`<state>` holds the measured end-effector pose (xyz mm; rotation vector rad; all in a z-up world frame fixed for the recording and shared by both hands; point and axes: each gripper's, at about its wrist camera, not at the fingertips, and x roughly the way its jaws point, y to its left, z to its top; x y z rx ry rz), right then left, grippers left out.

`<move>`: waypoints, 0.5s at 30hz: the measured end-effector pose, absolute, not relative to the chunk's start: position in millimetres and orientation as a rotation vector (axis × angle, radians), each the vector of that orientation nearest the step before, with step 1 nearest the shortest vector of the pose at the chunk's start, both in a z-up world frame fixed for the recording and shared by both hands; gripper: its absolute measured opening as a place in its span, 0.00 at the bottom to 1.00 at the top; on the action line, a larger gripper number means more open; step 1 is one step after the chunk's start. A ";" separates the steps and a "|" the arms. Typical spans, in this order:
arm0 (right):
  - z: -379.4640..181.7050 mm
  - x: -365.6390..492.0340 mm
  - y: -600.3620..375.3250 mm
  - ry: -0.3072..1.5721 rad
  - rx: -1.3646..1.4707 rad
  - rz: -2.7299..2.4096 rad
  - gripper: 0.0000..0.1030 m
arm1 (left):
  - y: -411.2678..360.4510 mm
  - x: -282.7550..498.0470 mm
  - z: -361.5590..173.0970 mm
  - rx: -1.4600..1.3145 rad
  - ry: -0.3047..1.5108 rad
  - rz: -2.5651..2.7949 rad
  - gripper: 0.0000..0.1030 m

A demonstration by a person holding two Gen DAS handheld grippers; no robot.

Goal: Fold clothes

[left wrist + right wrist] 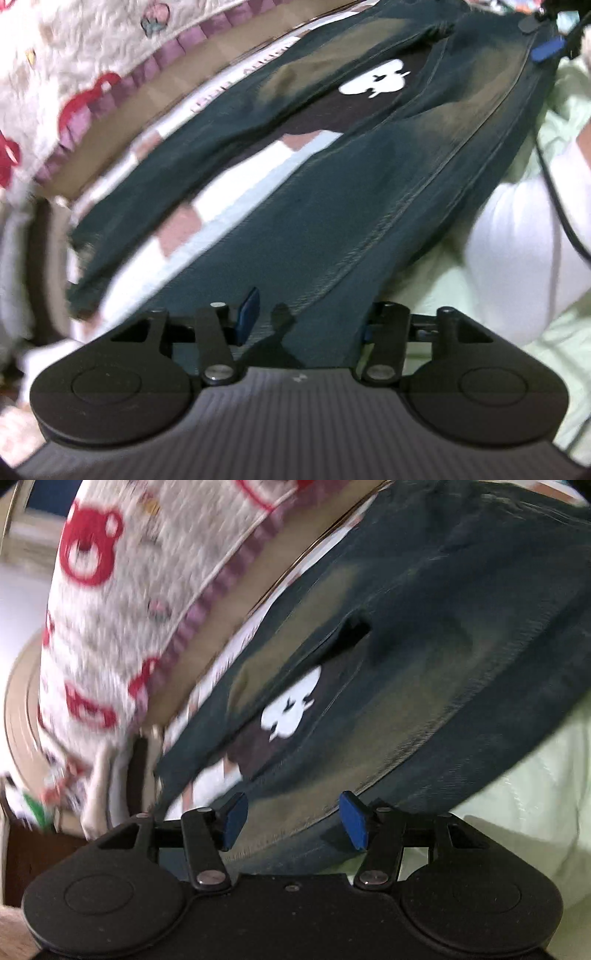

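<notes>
Your left hand-held gripper (pixel 301 325) clamping hem end of jeans (pixel 332 206), denim filling gap between blue pads. Your right hand-held gripper (pixel 293 821) sitting with jaws spread, waist end of jeans lying between pads, not pinched. Jeans stretching across checkered blanket (pixel 236 199), partly covering black garment with white print (pixel 373 79). Teddy-print fleece (pixel 122 602) bunching beside. Both views blurring.

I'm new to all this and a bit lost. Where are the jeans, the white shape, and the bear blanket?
jeans (pixel 314 236): left wrist view, on the nearer leg.
white shape (pixel 290 705): right wrist view, its middle, on dark cloth.
bear blanket (pixel 110 609): right wrist view, fluffy middle.
</notes>
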<state>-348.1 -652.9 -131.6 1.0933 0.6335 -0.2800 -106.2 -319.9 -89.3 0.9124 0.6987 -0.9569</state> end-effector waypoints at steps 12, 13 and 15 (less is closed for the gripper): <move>-163.9 -403.1 -641.2 0.542 1.320 -0.353 0.59 | -291.4 -73.9 -85.6 0.914 0.759 -0.858 0.46; -165.6 -403.2 -639.3 0.555 1.318 -0.354 0.59 | -291.7 -77.7 -91.1 0.942 0.756 -0.857 0.48; -167.1 -405.1 -637.1 0.554 1.311 -0.353 0.59 | -292.7 -84.6 -101.2 0.994 0.750 -0.855 0.48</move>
